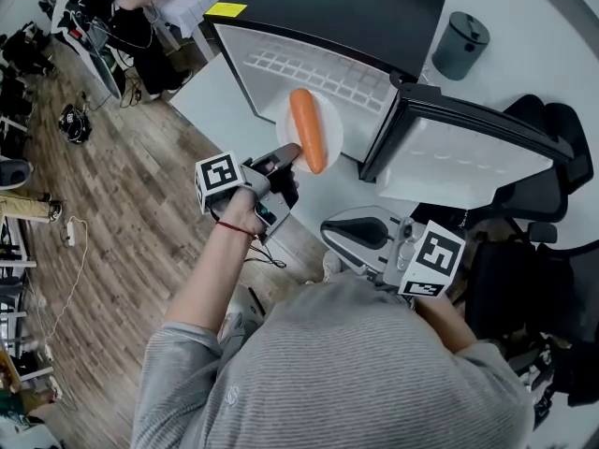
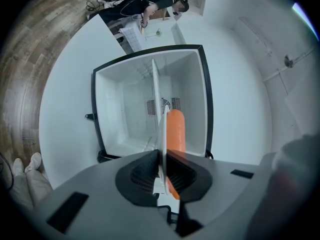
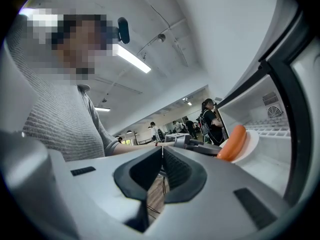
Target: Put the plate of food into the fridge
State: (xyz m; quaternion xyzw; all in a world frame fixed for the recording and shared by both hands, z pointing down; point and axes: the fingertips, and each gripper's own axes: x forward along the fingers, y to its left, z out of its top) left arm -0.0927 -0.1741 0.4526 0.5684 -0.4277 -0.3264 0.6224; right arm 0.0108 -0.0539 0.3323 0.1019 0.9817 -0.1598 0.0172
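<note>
Plate (image 1: pixel 331 120), white, with one long orange sausage (image 1: pixel 307 131) lying loose on top. It is held in the air at the mouth of the open fridge (image 1: pixel 309 71) and is not yet resting on anything inside.

Left gripper (image 2: pixel 161 155) has it by the near rim only. The jaws are clamped on that edge, and the rest of the plate stands out unsupported beyond them.

Right gripper (image 3: pixel 162 156) is low by the person's body, jaws closed together on nothing, well apart from the plate.

Fridge door (image 1: pixel 468 152) is swung wide on the right.

Risks, as I judge them:
- The grip is a pinch at one edge, so the weight of plate and food hangs off it. A jolt could make the plate pivot or slip between the pads.
- Nothing restrains the sausage. Any dip of the far rim, or a roll of the wrist, could send it sliding off onto the floor or the fridge base.
- The opening is not much wider than the plate. A path off centre could knock the rim on the frame or the door's inner edge.
- Letting go before the plate sits flat on a surface would drop it.
</note>
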